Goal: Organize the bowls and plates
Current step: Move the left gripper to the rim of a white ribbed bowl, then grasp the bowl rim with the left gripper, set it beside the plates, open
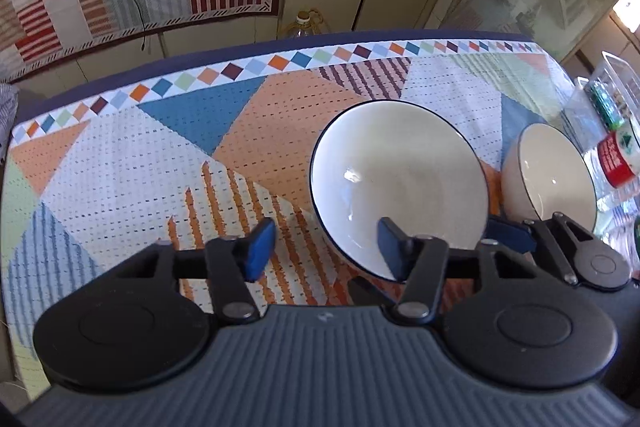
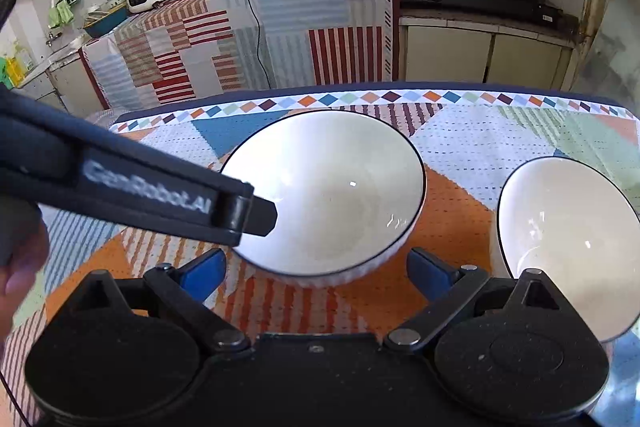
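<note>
Both grippers are wide apart and carrying nothing right now. The left gripper [image 1: 322, 247] sits low over the surface [image 1: 120, 167], jaws spread, with one blue pad reaching just over the near rim of the big bowl [image 1: 398, 183], so it looks lined up for that rim but hasn't closed on anything. The right gripper [image 2: 316, 269] is spread too, hanging just short of the same big bowl's near edge, and you can see the left one poking in from the side in its view, tip over the rim.

Moving outward: the smaller bowl [image 2: 568, 239] stands just beside the big one to the right, apart from it, not nested. Both are upright and empty on the patterned cloth. No plates in either view that I can spot.

So my read is nothing's really organized yet: the two bowls sit side by side, and stacking or moving them is all still to do. Off the right edge there's some clear packaging and a red-labelled roll [image 1: 616, 163], too distorted to identify.
</note>
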A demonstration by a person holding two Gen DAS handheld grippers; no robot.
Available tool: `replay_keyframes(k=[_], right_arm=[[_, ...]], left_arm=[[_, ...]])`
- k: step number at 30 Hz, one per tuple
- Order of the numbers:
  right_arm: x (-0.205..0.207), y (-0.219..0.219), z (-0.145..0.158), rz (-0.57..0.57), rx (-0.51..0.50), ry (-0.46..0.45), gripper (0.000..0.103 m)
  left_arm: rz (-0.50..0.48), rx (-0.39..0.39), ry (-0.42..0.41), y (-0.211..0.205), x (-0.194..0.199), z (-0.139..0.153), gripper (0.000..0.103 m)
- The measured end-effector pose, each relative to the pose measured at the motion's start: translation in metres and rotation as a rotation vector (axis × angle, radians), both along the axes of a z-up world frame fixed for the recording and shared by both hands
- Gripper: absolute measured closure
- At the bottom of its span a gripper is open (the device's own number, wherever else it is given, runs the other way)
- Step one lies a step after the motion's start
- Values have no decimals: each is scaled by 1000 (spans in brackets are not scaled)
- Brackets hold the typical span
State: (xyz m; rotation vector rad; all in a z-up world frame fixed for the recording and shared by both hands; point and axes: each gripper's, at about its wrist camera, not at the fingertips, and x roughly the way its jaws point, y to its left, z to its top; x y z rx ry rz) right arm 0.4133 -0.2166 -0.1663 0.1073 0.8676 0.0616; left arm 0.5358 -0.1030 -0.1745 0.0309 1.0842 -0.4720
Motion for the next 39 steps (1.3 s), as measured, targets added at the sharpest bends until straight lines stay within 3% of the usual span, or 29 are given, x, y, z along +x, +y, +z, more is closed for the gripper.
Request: replay_keyframes(k=[1, 4, 6, 16, 28, 39], right_arm=[[3, 0, -1, 1, -8, 1, 5], [9, 6, -4, 26, -43, 5, 5], [10, 9, -4, 30, -56, 7, 5], [0, 17, -2, 68, -45, 11, 5], [-41, 54, 29, 186, -24, -35, 5], [-89, 87, 33, 342, -24, -33, 5]], left_arm=[[12, -7, 22, 0, 3, -5, 71], [28, -81, 64, 4, 7, -14, 84], [40, -78, 64, 3, 6, -15, 85], [-2, 33, 42, 3, -13, -4, 86], [34, 118, 40, 47, -67, 39, 86], [113, 111, 143, 90, -118, 35, 86]])
